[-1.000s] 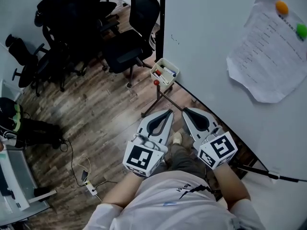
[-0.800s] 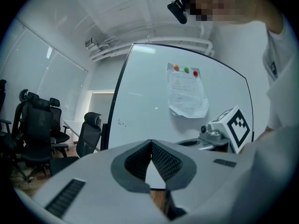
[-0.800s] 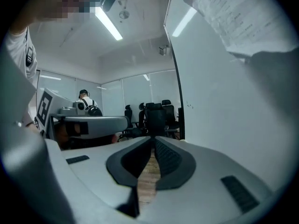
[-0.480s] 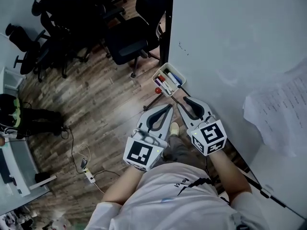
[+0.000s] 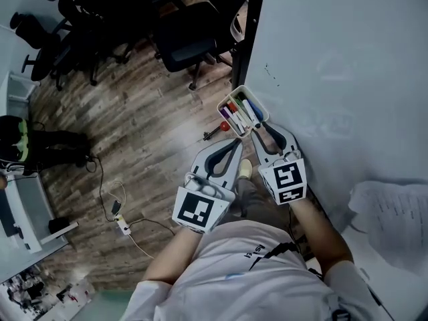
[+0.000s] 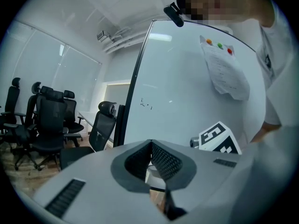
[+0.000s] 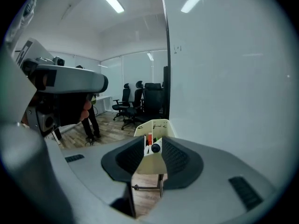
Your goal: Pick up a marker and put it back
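At the tray (image 5: 231, 97): a jaw may clip its rim, or pinch two markers (image 5: 239, 112).
Head view: the right gripper (image 5: 262, 127) sits just short of the tray, markers straight ahead, with the left gripper (image 5: 235, 141) beside it. Left gripper view: jaws together, empty. Right gripper view: jaws apart, a dark-capped marker (image 7: 155, 148) framed between them among crowded neighbours.

1. Left gripper (image 5: 234, 143), right gripper (image 5: 261, 127): pale grey, with black ribbed pads (image 6: 163, 160).
2. Cubes (image 5: 198, 211): white, black square-marker pattern.
3. Tray (image 5: 231, 96): cream white.
4. Markers (image 5: 239, 111): red, blue, black.
5. Knob (image 5: 224, 126): red.
6. Whiteboard (image 5: 348, 59): white, with a black edge frame and a few tiny dark marks.
7. Floor (image 5: 134, 132): brown wood-plank pattern.
8. Chairs (image 5: 187, 39): black.
9. Shirt (image 5: 234, 279): white, small dark print.
10. Paper (image 5: 388, 209): white, faint grey print lines.
11. Magnets (image 6: 218, 44): orange, green, red.
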The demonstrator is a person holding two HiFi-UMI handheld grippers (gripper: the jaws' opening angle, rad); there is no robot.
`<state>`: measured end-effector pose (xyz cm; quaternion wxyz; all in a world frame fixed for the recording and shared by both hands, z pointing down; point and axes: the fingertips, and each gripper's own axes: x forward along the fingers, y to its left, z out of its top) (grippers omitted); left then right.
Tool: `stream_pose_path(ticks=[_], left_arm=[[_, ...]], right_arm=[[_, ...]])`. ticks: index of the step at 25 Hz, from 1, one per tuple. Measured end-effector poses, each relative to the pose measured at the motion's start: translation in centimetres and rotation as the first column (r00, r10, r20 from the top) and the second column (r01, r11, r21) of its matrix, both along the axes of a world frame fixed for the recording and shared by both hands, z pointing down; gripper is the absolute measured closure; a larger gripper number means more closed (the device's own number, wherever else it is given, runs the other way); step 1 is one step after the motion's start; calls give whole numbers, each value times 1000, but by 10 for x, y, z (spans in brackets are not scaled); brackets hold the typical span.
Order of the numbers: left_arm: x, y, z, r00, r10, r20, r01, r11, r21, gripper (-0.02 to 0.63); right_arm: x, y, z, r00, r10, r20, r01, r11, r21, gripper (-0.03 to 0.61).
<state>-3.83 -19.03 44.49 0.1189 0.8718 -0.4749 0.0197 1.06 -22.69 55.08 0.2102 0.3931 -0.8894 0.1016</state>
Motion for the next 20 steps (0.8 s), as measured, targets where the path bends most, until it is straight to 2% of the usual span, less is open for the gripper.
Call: stream_pose_path(ticks=[10, 17, 20], left_arm=[[-7, -8, 20, 999, 27, -46, -28, 999, -19, 603], [-7, -20, 28, 998, 34, -48, -34, 999, -7, 603], [-7, -21, 28, 998, 37, -42, -37, 999, -8, 603]], right_arm=[[-8, -6, 15, 996, 52, -69, -50, 998, 29, 471], [-9, -15, 19, 992, 74, -100, -70, 997, 39, 471], [-8, -15, 20, 990, 76, -121, -72, 997, 31, 497]])
